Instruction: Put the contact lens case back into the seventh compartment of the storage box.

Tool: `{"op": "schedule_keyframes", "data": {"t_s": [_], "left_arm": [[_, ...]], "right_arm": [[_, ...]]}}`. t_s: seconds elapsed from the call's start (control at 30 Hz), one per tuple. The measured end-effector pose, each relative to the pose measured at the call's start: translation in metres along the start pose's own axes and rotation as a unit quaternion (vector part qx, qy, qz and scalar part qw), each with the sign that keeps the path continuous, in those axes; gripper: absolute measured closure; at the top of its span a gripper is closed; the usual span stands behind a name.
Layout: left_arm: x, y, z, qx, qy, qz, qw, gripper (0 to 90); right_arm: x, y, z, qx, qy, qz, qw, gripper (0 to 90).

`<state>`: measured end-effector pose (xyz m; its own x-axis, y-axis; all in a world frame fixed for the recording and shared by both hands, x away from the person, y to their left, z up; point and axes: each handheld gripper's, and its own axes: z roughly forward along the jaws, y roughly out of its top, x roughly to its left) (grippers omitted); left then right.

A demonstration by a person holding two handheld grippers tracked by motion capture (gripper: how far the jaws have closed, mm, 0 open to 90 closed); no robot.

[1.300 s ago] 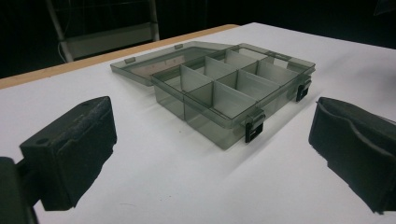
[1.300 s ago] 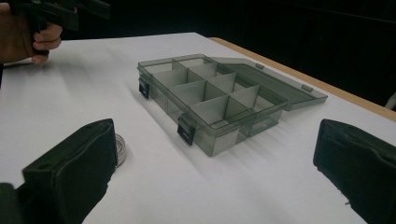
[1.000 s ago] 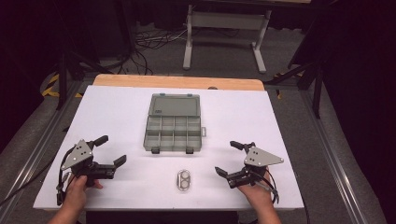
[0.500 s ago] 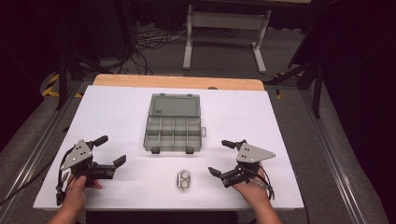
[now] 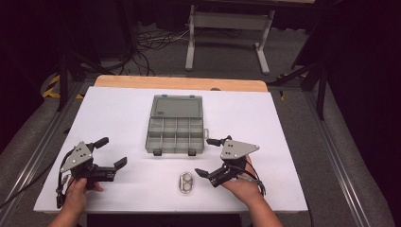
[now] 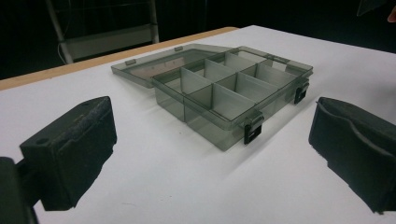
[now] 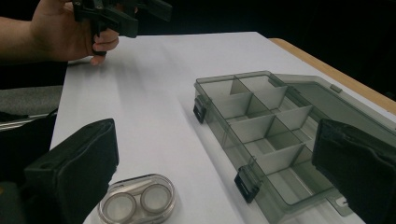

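Contact-lens case (image 5: 187,182) lies on the desk (image 5: 118,113) just in front of the open compartment box (image 5: 176,125). Right hand-held gripper (image 5: 206,156), jaws spread and empty, has slid leftward toward it, suggesting a pickup; left hand-held gripper (image 5: 111,152) waits open.

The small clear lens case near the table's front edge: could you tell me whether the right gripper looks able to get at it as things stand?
Probably yes. The small clear lens case lies on bare white table just beside the open right gripper, with nothing between them; the grey compartment box sits farther back, out of the way.
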<state>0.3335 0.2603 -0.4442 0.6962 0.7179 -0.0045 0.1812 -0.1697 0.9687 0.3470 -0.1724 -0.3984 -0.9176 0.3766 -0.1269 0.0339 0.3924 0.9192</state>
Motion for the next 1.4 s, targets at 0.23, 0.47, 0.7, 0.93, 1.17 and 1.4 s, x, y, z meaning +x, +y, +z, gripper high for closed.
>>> {"op": "schedule_keyframes", "data": {"t_s": [0.23,0.47,0.7,0.93,1.17,1.4], "left_arm": [[0.0,0.0,0.0,0.0,-0.003,0.001,1.0,1.7],[-0.001,0.0,0.001,0.001,-0.005,0.001,1.0,1.7],[-0.001,0.0,0.001,0.001,-0.005,0.002,1.0,1.7],[-0.001,0.0,0.001,0.002,-0.005,0.002,1.0,1.7],[-0.001,0.0,0.0,0.002,-0.006,0.003,1.0,1.7],[-0.001,0.0,0.0,0.002,-0.006,0.002,1.0,1.7]], "right_arm": [[0.002,0.007,0.01,0.008,0.015,-0.011,0.9998,1.1],[0.005,0.015,0.021,0.017,0.035,-0.025,0.9989,1.1],[0.006,0.02,0.029,0.023,0.045,-0.032,0.9982,0.9],[0.009,0.023,0.038,0.047,0.068,-0.046,0.9955,1.1],[0.01,0.026,0.043,0.072,0.086,-0.057,0.9921,1.7],[0.014,0.026,0.05,0.105,0.106,-0.064,0.9868,3.4]]}}
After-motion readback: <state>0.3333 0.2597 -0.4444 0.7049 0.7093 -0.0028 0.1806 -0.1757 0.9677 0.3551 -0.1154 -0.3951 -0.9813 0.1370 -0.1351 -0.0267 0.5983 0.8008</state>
